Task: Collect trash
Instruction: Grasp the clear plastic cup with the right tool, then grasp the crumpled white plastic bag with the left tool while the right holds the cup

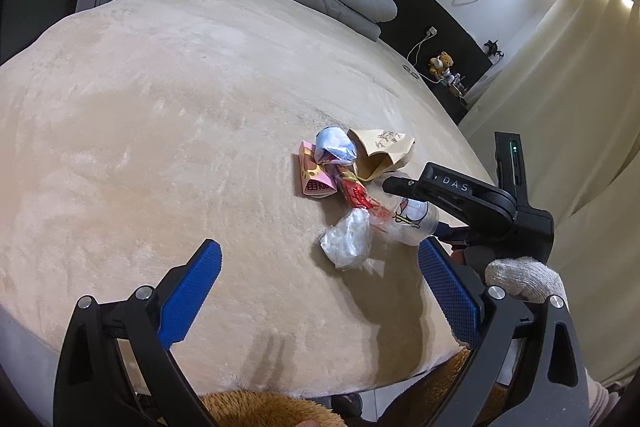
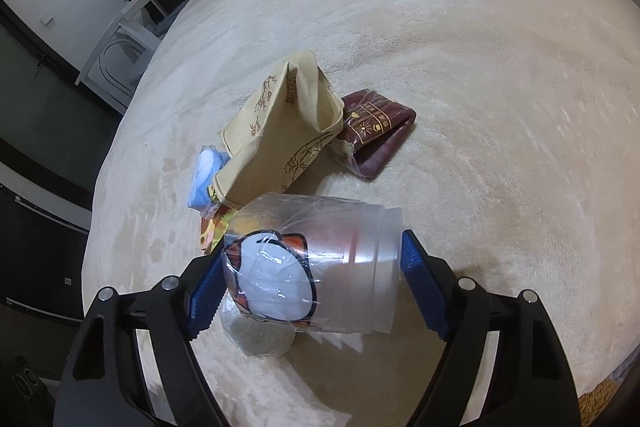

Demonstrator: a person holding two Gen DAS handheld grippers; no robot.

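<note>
**Ana:** Blue ribbed pads of the right gripper (image 2: 308,283) are closest to its lens, and the clear plastic cup with the cartoon print (image 2: 316,267) lies on its side between them. On the printed end the pad meets the cup's wrinkled film. On the rim end I see a sliver of gap, so I cannot tell that it is clamped yet.

**Ben:** And the left gripper (image 1: 320,295)?

**Ana:** Jaws wide apart, nothing between them. It hovers over the cream plush bedspread (image 1: 160,107), with the crumpled clear plastic wad (image 1: 347,238) just ahead of its right-hand pad.

**Ben:** So which step is this?

**Ana:** I'd call it the pick-up of the cup, with most of the collecting left. Beyond the right gripper lie the tan paper bag with bamboo drawings (image 2: 280,131), touching the cup's far side, a dark maroon wrapper (image 2: 378,125) beyond and to the right, and a light blue packet (image 2: 208,175) off to the left. From the left wrist view I also see a pink carton (image 1: 312,173) and a red wrapper (image 1: 358,195) in the same heap.

**Ben:** What does the next move need?

**Ana:** Closing gently. That cup looks thin and will likely buckle or squirt out if squeezed hard. Then lift straight up, clear of the bag. No bin shows in either view.
</note>
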